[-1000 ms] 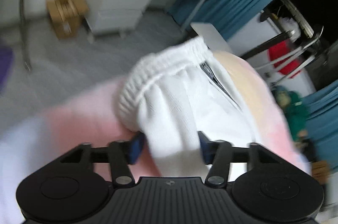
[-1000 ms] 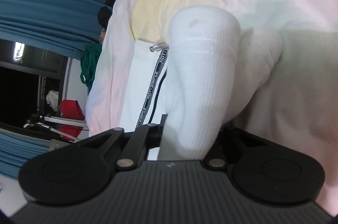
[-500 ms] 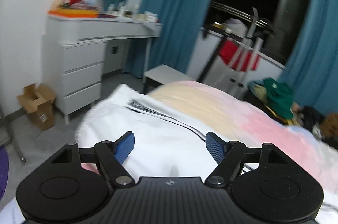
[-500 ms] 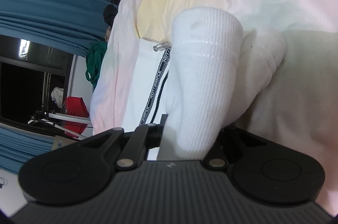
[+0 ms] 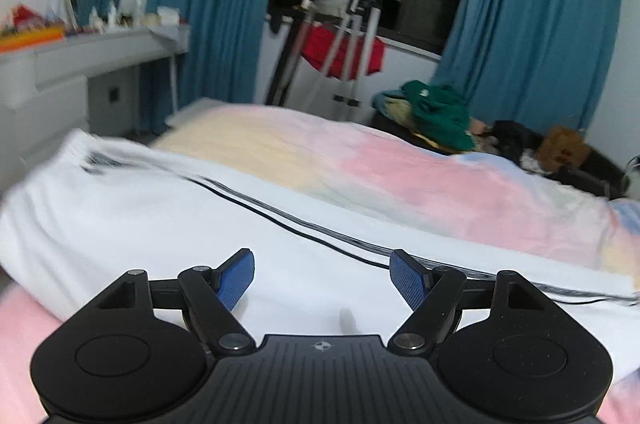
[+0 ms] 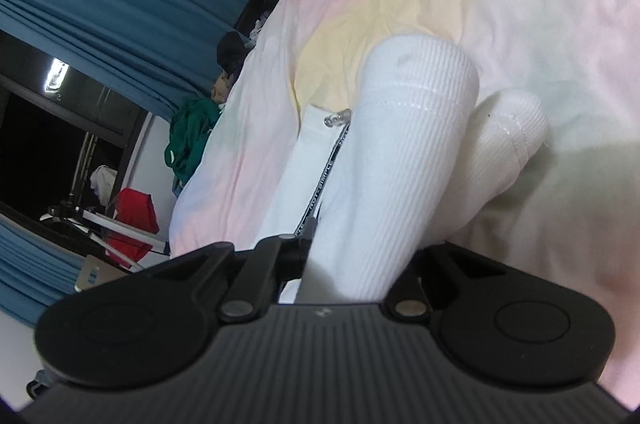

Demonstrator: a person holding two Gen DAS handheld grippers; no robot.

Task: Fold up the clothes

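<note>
The left tool (image 5: pixel 322 278) hangs low over the white garment (image 5: pixel 168 224), tipped downward, with its two blue pads (image 5: pixel 236 278) standing wide apart and nothing between them. The cloth lies spread beneath and ahead of it on the bed (image 5: pixel 400 176), which wears a pastel cover of pink, yellow and pale blue. A dark striped band (image 5: pixel 280 214) runs along the garment from the far left toward the right edge of the view; the far left end of the cloth is smeared by motion blur.

The right tool (image 6: pixel 352 256) is rolled hard over, so the room appears tilted on its side in its view. It is clamped on a ribbed white cuff (image 6: pixel 404 160) of the same garment; the fingers themselves are hidden behind the fabric, which rises out of them as a thick rounded column. A second ribbed cuff (image 6: pixel 516 132) sits just behind it. To the left of the column a drawcord with a clear tip (image 6: pixel 338 118) lies on a flat white part of the garment.

Beyond the bed stand teal curtains (image 5: pixel 532 24), a drying rack with a red cloth (image 5: pixel 340 52) and a heap of green clothing (image 5: pixel 436 114).
</note>
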